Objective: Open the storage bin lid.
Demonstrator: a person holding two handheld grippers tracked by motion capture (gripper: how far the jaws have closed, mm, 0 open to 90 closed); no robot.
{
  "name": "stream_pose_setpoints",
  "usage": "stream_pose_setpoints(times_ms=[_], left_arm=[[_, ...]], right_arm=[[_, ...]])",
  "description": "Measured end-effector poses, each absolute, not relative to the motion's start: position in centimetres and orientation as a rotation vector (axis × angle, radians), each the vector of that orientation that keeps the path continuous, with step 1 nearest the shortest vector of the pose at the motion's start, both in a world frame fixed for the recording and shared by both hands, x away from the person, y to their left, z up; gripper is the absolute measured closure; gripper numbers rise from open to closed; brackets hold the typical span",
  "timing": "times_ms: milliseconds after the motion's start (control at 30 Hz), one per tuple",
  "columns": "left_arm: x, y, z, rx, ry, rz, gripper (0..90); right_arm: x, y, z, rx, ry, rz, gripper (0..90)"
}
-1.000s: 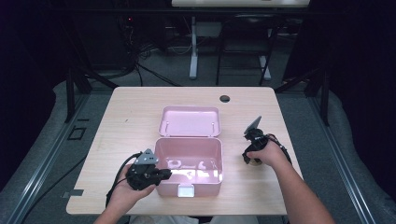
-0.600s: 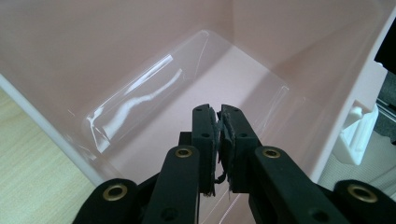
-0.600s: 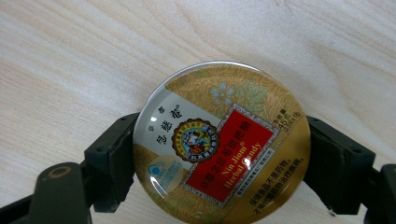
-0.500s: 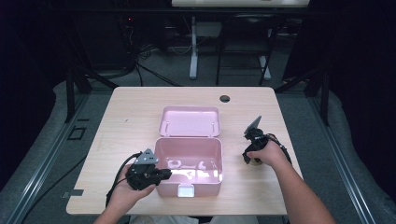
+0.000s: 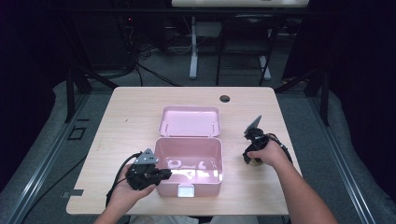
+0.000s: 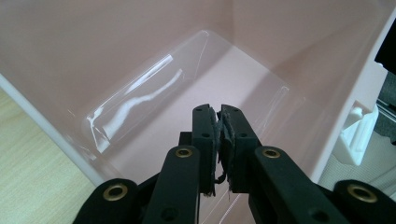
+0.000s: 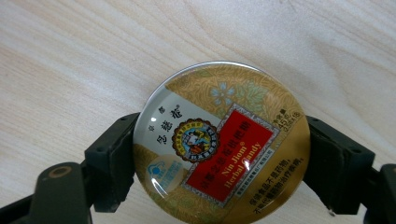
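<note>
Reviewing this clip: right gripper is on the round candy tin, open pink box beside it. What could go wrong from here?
1. The right gripper clamps the candy tin only by its smooth curved rim, so it might slip or pivot when lifted.
2. The left gripper, shut, sits inside the pink box; it could block the tin.
3. The box's open lid could be knocked.

A light wooden table (image 5: 140, 112) is seen on grey flooring (image 5: 60, 121) in a dark room, backed by cables (image 5: 154, 51) and 1 white stand (image 5: 193, 46).

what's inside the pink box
The box shows a bare pink floor with glare and the left tongs shut over it. The near wall hides the front strip.
</note>
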State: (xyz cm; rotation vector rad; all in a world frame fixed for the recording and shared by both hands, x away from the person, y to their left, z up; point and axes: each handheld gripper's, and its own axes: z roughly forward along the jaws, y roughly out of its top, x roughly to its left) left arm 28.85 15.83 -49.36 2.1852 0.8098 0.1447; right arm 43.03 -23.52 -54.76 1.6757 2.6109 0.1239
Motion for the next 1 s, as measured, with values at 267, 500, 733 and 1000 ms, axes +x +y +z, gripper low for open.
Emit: stream_pose_setpoints(times_ms=[267,500,733,1000], left_arm=[[28.9,15.8,-49.4,2.184,0.811,0.146,84.6],[28.9,15.8,-49.4,2.179,0.812,0.150,84.6],[28.9,15.8,-49.4,2.181,0.811,0.145,84.6],[28.9,15.8,-49.4,2.176,0.812,0.143,84.5]], right_arm=[[42.8,-23.7,-54.3,1.679,2.620,0.122,20.0],[42.7,-23.9,-53.6,1.652,2.625,0.112,20.0],[42.6,-23.8,-52.8,1.631,2.636,0.108,20.0],[42.4,-23.8,-51.8,1.609,2.639,0.099,20.0]])
